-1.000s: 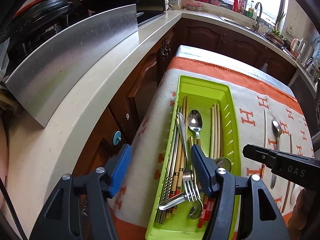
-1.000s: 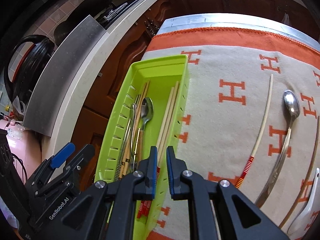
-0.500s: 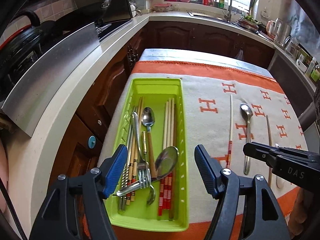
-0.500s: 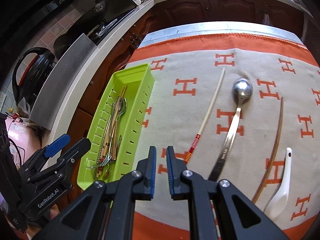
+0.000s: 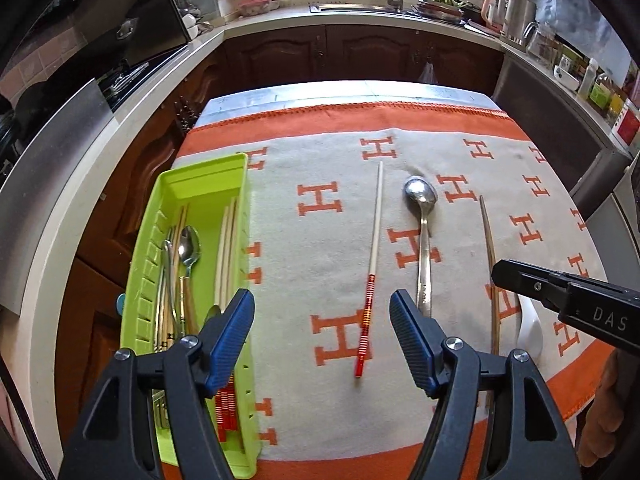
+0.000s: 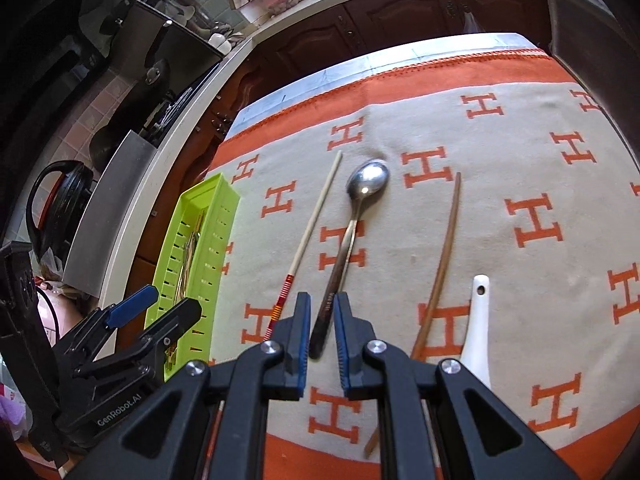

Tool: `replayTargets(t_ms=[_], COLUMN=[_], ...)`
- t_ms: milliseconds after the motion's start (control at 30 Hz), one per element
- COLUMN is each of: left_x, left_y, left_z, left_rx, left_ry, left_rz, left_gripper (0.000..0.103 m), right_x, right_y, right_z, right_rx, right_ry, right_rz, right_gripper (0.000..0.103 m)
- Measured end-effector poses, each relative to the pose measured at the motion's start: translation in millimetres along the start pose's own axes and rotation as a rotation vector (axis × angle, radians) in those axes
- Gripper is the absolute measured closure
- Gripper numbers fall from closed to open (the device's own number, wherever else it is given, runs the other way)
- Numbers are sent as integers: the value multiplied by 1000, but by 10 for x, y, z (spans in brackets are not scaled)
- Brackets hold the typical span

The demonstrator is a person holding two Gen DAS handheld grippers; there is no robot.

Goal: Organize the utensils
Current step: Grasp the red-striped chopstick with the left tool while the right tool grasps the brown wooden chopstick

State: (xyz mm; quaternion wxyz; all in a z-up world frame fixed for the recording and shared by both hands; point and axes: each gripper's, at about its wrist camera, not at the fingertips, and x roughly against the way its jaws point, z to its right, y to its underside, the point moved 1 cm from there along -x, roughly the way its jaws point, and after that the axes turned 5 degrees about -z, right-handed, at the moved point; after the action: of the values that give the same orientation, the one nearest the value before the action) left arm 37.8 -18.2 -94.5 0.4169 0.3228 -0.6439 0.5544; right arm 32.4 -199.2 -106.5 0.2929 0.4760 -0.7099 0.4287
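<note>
On the orange-and-beige cloth with the H pattern (image 5: 320, 168) that covers the desk lie four loose utensils: one pale chopstick with a red-striped end (image 5: 371, 268), one long steel spoon (image 5: 423, 240), one thin brown wooden chopstick (image 5: 489, 248) and one white ceramic soup spoon (image 6: 477, 320).

There is one lime-green slotted plastic tray (image 5: 208, 168). Inside it at least two steel spoons show, along with several pale chopsticks with red-striped ends and some darker sticks; they overlap and are partly hidden, so an exact count cannot be given.
</note>
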Motion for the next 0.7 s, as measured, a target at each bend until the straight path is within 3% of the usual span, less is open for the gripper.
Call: replayTargets(t_ms=[300, 700], left_x=[-342, -931], left_y=[-255, -268], left_z=[357, 325], left_rx=[-61, -31], left_ry=[-6, 32], left_rz=[-34, -158], left_gripper=[35, 35], right_x=[4, -217], right_y=[-129, -276], right_z=[487, 717], right_rx=[-79, -91], right_ry=[37, 94], right_rz=[17, -25], right_gripper=[91, 91])
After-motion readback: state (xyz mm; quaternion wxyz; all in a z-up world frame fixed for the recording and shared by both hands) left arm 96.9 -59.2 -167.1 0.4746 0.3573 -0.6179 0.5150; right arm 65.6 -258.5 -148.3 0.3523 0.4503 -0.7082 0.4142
